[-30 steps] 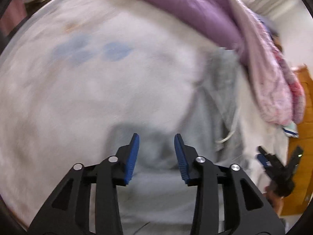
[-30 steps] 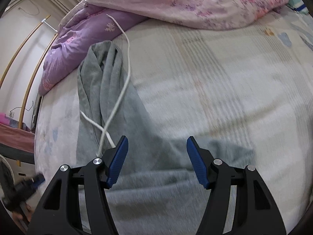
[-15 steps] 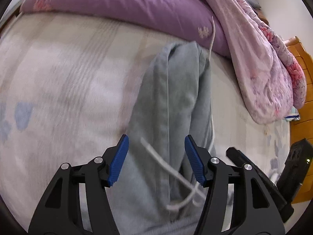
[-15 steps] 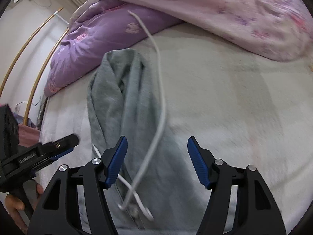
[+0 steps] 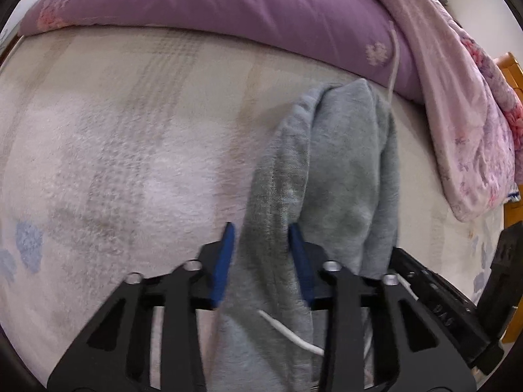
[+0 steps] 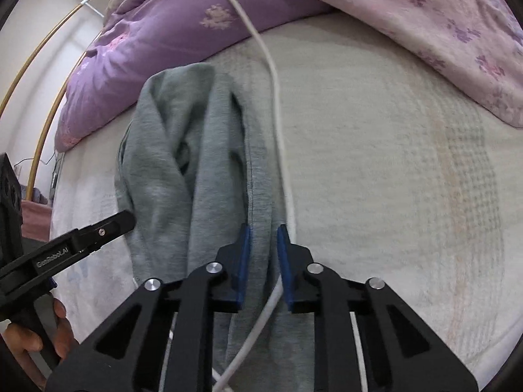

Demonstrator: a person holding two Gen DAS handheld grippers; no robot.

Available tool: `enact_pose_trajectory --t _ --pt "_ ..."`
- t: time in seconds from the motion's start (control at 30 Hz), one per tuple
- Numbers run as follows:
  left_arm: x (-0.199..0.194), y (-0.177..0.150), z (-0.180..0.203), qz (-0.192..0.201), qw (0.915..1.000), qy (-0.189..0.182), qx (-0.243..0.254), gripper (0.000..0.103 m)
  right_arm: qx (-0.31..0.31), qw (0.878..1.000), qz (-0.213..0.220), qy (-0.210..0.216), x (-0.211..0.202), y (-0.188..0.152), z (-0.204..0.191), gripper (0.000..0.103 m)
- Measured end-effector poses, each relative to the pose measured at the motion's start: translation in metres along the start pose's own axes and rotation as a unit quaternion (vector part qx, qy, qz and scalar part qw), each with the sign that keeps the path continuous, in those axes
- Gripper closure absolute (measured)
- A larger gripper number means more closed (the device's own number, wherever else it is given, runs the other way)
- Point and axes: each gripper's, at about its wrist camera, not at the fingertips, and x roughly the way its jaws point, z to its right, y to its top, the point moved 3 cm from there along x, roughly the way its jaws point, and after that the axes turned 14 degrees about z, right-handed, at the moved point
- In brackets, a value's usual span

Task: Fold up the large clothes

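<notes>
A grey hooded garment (image 5: 340,170) lies bunched lengthwise on the pale bed sheet (image 5: 108,150), its white drawstring (image 6: 278,104) trailing up toward the quilts. My left gripper (image 5: 261,251) is narrowed around the garment's left edge fold, jaws a fold's width apart. My right gripper (image 6: 263,258) is nearly closed on the garment's right seam edge (image 6: 258,196), with the drawstring passing between the jaws. Each gripper shows in the other's view: the right in the left wrist view (image 5: 438,297), the left in the right wrist view (image 6: 75,245).
A purple quilt (image 5: 228,3) and a pink floral quilt (image 5: 464,98) are heaped along the far side of the bed. A wooden headboard or cabinet (image 5: 513,75) stands at the right. Curved rails (image 6: 42,72) stand by the wall on the left.
Both grippers have moved forward along the garment toward its hood end and have closed from wide open down onto its left and right edges.
</notes>
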Motion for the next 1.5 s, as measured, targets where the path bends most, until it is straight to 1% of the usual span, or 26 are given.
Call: enact_pose_trajectory --t 0.1,0.13,0.17,0.23,0.27,0.3,0.33,0.37,0.4,0.47,0.53,0.6,0.73,0.83,0.93,0.97,1.1,1.17,1.23,1.27,1.33,1.37,1.4,1.43,1.47,1.5 --pt "0.002 0.000 -0.009 0.001 0.9997 0.019 -0.013 0.077 0.014 1.000 -0.006 0.012 0.001 0.000 0.005 0.087" --pt "0.005 0.000 -0.008 -0.004 0.9998 0.013 -0.016 0.077 0.017 1.000 -0.010 0.019 0.004 0.000 0.004 0.086" --pt "0.010 0.000 -0.005 -0.014 0.9998 0.010 -0.013 0.077 0.020 0.999 -0.014 0.027 0.006 -0.001 0.003 0.084" --pt "0.016 -0.002 0.001 -0.022 0.9996 0.019 0.004 0.077 0.018 0.999 -0.022 0.026 0.010 -0.001 0.001 0.083" --pt "0.021 -0.003 0.005 -0.024 0.9991 0.027 0.020 0.077 0.012 0.999 -0.023 0.023 0.012 -0.002 0.000 0.085" --pt "0.023 -0.004 0.006 -0.025 0.9987 0.033 0.030 0.087 0.009 1.000 -0.018 0.021 0.011 -0.001 0.001 0.088" --pt "0.022 -0.004 0.005 -0.022 0.9990 0.031 0.026 0.096 0.007 1.000 -0.010 0.014 0.009 0.000 0.004 0.094" --pt "0.019 -0.002 0.005 -0.015 0.9993 0.028 0.019 0.096 0.007 1.000 -0.003 0.011 0.006 0.001 0.004 0.095" --pt "0.010 0.000 0.002 0.000 0.9995 0.027 0.015 0.096 0.004 1.000 0.022 0.010 -0.007 0.005 0.007 0.095" --pt "-0.012 0.004 -0.003 0.031 0.9991 0.026 0.013 0.095 -0.001 0.999 0.053 0.006 -0.026 0.010 0.009 0.096" --pt "-0.031 0.004 -0.009 0.049 0.9986 0.020 -0.002 0.096 0.009 0.996 0.088 0.010 -0.054 0.013 0.017 0.096" --pt "-0.055 0.004 -0.013 0.069 0.9975 0.017 -0.004 0.096 0.022 0.993 0.112 0.016 -0.078 0.015 0.025 0.096" --pt "-0.106 -0.008 -0.022 0.108 0.9937 0.014 -0.025 0.096 0.036 0.986 0.159 0.024 -0.136 0.004 0.036 0.096" --pt "-0.144 -0.027 -0.034 0.126 0.9914 0.012 -0.032 0.096 0.052 0.981 0.183 0.030 -0.175 -0.014 0.042 0.096" --pt "-0.175 -0.060 -0.056 0.119 0.9918 0.027 -0.039 0.096 0.073 0.979 0.189 0.019 -0.210 -0.041 0.057 0.096" --pt "-0.185 -0.077 -0.064 0.111 0.9924 0.031 -0.043 0.095 0.082 0.979 0.187 0.022 -0.220 -0.052 0.063 0.096" --pt "-0.209 -0.137 -0.080 0.080 0.9944 0.039 -0.057 0.095 0.071 0.987 0.145 0.015 -0.248 -0.108 0.069 0.096" --pt "-0.206 -0.173 -0.084 0.047 0.9961 0.048 -0.058 0.095 0.090 0.989 0.113 0.012 -0.249 -0.134 0.075 0.095" --pt "-0.203 -0.200 -0.096 0.024 0.9954 0.058 -0.072 0.090 0.118 0.990 0.077 -0.013 -0.243 -0.164 0.090 0.090" --pt "-0.197 -0.215 -0.102 0.005 0.9942 0.058 -0.090 0.087 0.127 0.990 0.048 -0.031 -0.235 -0.179 0.096 0.090" --pt "-0.194 -0.229 -0.108 -0.018 0.9913 0.041 -0.124 0.086 0.158 0.987 0.008 -0.035 -0.226 -0.198 0.104 0.090" --pt "-0.198 -0.231 -0.110 -0.018 0.9904 0.033 -0.133 0.082 0.168 0.985 -0.002 -0.033 -0.225 -0.202 0.105 0.090" --pt "-0.204 -0.230 -0.112 -0.012 0.9895 0.026 -0.142 0.066 0.168 0.985 -0.006 -0.032 -0.226 -0.204 0.105 0.090" --pt "-0.212 -0.226 -0.114 0.001 0.9885 0.019 -0.150 0.055 0.160 0.987 -0.001 -0.032 -0.232 -0.202 0.101 0.089" --pt "-0.225 -0.219 -0.116 0.030 0.9866 0.012 -0.160 0.043 0.150 0.988 0.008 -0.030 -0.238 -0.196 0.097 0.087" --pt "-0.232 -0.214 -0.116 0.044 0.9851 0.006 -0.166 0.043 0.145 0.989 0.014 -0.026 -0.242 -0.191 0.094 0.084"
